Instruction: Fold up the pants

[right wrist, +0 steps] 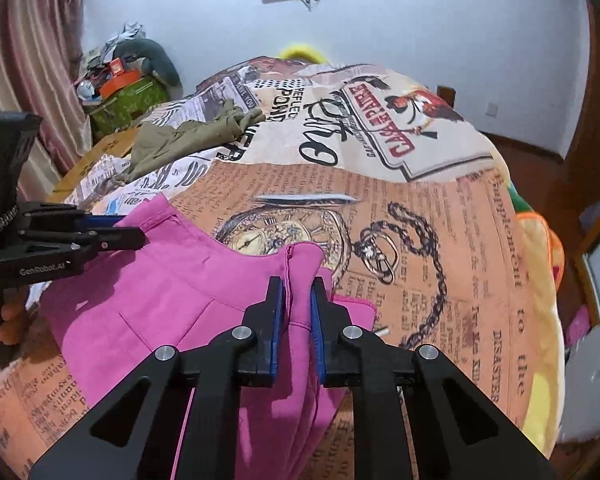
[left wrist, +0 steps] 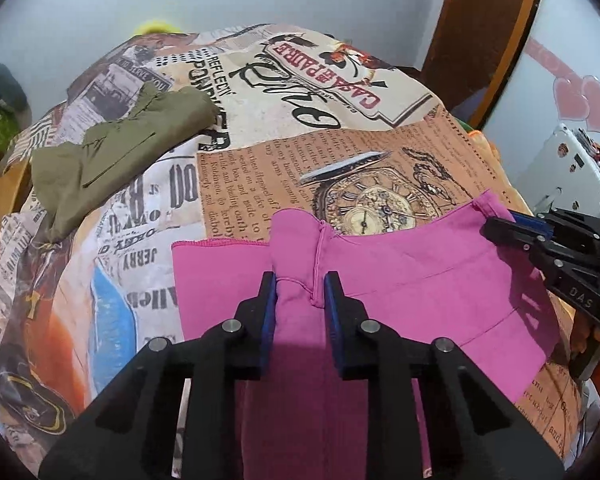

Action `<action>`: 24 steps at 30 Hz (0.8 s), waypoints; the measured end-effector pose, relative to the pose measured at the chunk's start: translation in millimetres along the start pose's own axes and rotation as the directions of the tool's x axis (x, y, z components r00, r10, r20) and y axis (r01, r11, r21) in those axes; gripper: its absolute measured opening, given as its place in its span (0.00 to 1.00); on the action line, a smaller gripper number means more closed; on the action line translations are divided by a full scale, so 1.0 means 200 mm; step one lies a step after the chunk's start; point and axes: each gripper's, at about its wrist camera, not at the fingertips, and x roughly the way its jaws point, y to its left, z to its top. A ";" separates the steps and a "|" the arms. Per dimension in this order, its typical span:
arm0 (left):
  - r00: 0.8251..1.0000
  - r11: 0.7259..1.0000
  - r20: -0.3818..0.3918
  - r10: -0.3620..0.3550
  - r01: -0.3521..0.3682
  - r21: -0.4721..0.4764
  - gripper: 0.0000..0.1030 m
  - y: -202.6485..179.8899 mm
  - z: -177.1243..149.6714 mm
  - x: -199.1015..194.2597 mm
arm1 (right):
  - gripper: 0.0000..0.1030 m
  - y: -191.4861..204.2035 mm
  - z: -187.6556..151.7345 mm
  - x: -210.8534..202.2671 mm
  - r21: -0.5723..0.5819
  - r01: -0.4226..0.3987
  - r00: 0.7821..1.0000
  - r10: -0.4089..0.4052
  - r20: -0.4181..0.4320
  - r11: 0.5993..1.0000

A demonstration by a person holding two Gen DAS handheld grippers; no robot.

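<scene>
Centrally, pink pants (left wrist: 400, 280) lie on the newspaper-print bed cover (right wrist: 440, 240), toward its near edge. Left gripper (left wrist: 300, 292) jaws pinch a raised fold of one end; right gripper (right wrist: 298, 300) jaws pinch the other. Olive garment (left wrist: 112, 156) lies crumpled well apart, near the cover's far left edge; nothing lies between.

Pants (left wrist: 400, 280) flat on bedspread (left wrist: 260, 128), near edge. Second garment (left wrist: 112, 152) behind, far left, well apart. Left gripper (left wrist: 300, 292), right gripper (right wrist: 298, 300) at opposite pants ends.
</scene>
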 end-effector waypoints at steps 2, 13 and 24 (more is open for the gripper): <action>1.000 1.000 -0.015 0.007 -0.007 -0.008 0.23 0.02 -0.01 0.02 | 0.10 -0.01 0.00 0.05 -0.003 0.001 1.000 -0.001 -0.023 1.000; 0.998 0.999 -0.045 0.033 -0.033 -0.008 0.35 0.04 -0.02 0.05 | 0.15 -0.04 -0.01 0.13 0.044 0.000 0.992 0.006 -0.129 0.999; 0.998 0.998 0.001 0.057 -0.057 0.009 0.48 0.05 -0.07 -0.19 | 0.44 -0.06 -0.02 -0.05 0.118 -0.032 0.993 0.045 -0.108 0.992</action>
